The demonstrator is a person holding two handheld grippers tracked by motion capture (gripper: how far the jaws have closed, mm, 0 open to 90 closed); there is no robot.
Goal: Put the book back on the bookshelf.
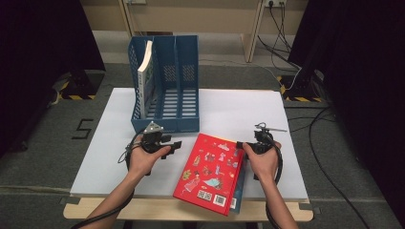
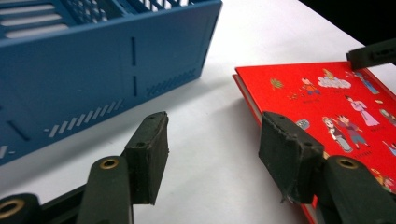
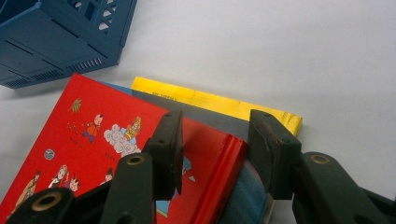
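Red book (image 1: 211, 172) lies flat on the white surface (image 1: 248, 107), near its front edge and just in front of the blue file rack (image 1: 174, 81), stacked on another book whose yellow edge (image 3: 210, 100) juts out beyond it. Right gripper (image 1: 248, 146) sits at the red book's right edge, its fingers (image 3: 273, 154) spread with that edge between them, not pinching it. Left gripper (image 1: 176, 144) hovers just left of the book, fingers (image 2: 149, 156) spread over bare surface. A white book (image 1: 145, 78) stands in the rack's left compartment.
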